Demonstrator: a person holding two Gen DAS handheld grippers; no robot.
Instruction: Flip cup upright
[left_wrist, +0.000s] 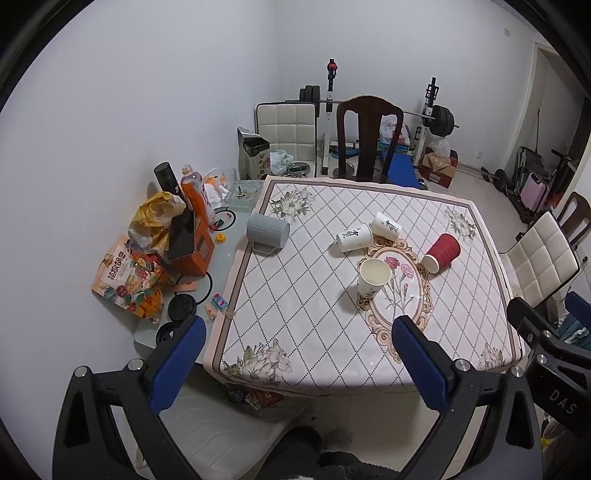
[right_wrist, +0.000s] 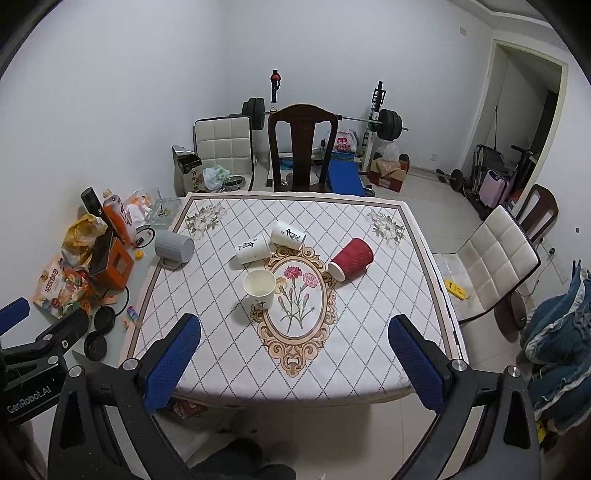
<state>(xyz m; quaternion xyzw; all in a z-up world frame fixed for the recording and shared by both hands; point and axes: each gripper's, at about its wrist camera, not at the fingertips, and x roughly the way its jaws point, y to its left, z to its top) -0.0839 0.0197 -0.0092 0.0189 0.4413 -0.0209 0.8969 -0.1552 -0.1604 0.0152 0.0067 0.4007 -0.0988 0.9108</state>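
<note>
**Both tools held back of the bench; three cups down, one up**

Nearest: left tool (left_wrist: 299, 354) with its blue pads spread wide, nothing between them; right tool (right_wrist: 294, 354) likewise spread and empty; both hang short of the bench's near edge (right_wrist: 295, 397), none of the cups touched.

Mid-bench: upright white cup (right_wrist: 259, 288) standing mouth-up at the left rim of the flower medallion; needs nothing. Beyond it, two white printed cups on their sides, the left one (right_wrist: 253, 249) and the right one (right_wrist: 288, 233) touching at an angle. To the right, well apart from these, the red ribbed cup (right_wrist: 351, 258) on its side, mouth toward the near edge.

Handling (judgement): paper cups, light, thin-walled, easily crushed and prone to roll; grip gently across the wall near the mid-body, or pinch the rim; ribbed red sleeve probably less slippery.

Room: open cloth around the red cup; the white pair crowds itself, so disturbing one may roll the other. Left: grey container (right_wrist: 173, 248) on its side, clutter past it. Far edge: dark chair (right_wrist: 303, 147).
</note>
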